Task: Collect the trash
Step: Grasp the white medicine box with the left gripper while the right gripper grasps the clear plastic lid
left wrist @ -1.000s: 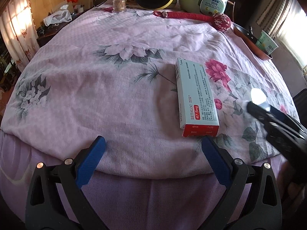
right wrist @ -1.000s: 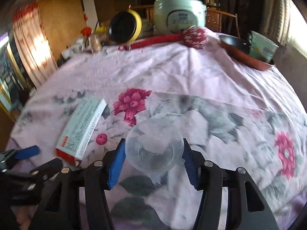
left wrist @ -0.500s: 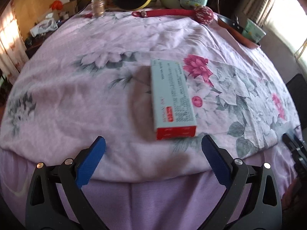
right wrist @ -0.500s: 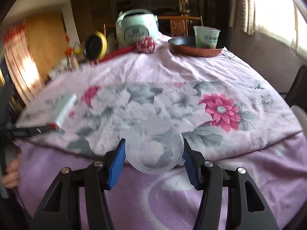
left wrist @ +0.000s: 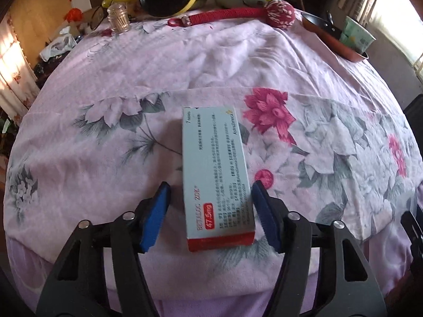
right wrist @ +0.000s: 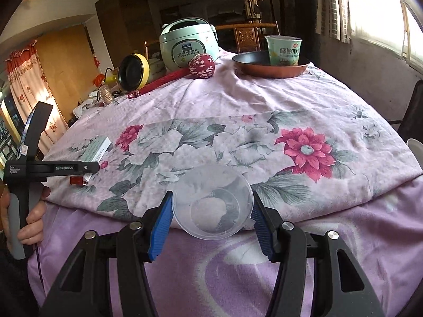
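Observation:
A pale blue medicine box (left wrist: 215, 169) with a red end lies flat near the front edge of the table. My left gripper (left wrist: 210, 212) is around its near end: the right pad touches the box side and a small gap shows at the left pad. The box also shows in the right wrist view (right wrist: 96, 149), behind the left gripper (right wrist: 79, 167). My right gripper (right wrist: 211, 216) is shut on a clear plastic cup (right wrist: 212, 203) and holds it in front of the table's front edge.
A pink floral cloth (left wrist: 158, 79) covers the table. At the back stand a green rice cooker (right wrist: 189, 43), a yellow pan (right wrist: 133, 72), a red ball-ended stick (left wrist: 248, 13), a toothpick jar (left wrist: 119, 17) and a copper pan (right wrist: 272, 66) holding a noodle cup (right wrist: 284, 50).
My left gripper has moved forward over the box and narrowed around it. My right gripper has drawn back from the table with the cup still in it.

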The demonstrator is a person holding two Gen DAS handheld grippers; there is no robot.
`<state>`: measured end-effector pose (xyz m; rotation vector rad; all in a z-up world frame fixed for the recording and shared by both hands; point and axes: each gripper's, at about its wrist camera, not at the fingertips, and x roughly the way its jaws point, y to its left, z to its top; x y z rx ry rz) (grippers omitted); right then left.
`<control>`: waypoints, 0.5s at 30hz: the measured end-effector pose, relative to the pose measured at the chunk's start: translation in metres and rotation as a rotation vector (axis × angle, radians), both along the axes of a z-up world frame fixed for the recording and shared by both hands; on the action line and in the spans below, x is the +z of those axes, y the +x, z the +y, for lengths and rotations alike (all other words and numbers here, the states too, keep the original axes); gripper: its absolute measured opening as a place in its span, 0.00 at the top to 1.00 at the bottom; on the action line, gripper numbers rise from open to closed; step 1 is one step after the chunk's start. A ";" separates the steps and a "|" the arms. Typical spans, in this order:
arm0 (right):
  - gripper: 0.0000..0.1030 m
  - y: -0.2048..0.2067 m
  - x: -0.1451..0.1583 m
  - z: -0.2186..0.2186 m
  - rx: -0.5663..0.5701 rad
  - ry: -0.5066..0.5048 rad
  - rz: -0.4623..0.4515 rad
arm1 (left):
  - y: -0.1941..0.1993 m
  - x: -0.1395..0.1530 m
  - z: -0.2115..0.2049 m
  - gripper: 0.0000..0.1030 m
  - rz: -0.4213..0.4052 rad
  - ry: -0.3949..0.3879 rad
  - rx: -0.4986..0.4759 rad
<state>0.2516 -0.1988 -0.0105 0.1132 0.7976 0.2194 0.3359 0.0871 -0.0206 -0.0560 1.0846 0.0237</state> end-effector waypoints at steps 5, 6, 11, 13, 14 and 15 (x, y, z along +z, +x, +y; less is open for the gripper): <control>0.45 -0.001 0.000 -0.001 -0.003 0.007 0.000 | 0.000 -0.004 -0.008 0.35 -0.008 0.050 -0.014; 0.45 -0.001 0.000 -0.001 -0.003 0.008 0.003 | 0.000 -0.004 -0.008 0.35 -0.009 0.051 -0.014; 0.45 0.001 -0.001 -0.002 0.001 0.012 0.012 | -0.004 0.001 -0.001 0.56 -0.028 0.036 0.002; 0.45 0.001 -0.001 -0.002 0.000 0.011 0.014 | -0.006 0.005 0.003 0.56 -0.041 -0.010 -0.006; 0.45 0.001 -0.001 -0.002 0.000 0.011 0.014 | -0.008 0.008 0.003 0.56 -0.053 -0.015 -0.009; 0.45 0.001 -0.001 -0.002 -0.001 0.011 0.015 | -0.010 0.011 0.003 0.56 -0.069 -0.019 -0.015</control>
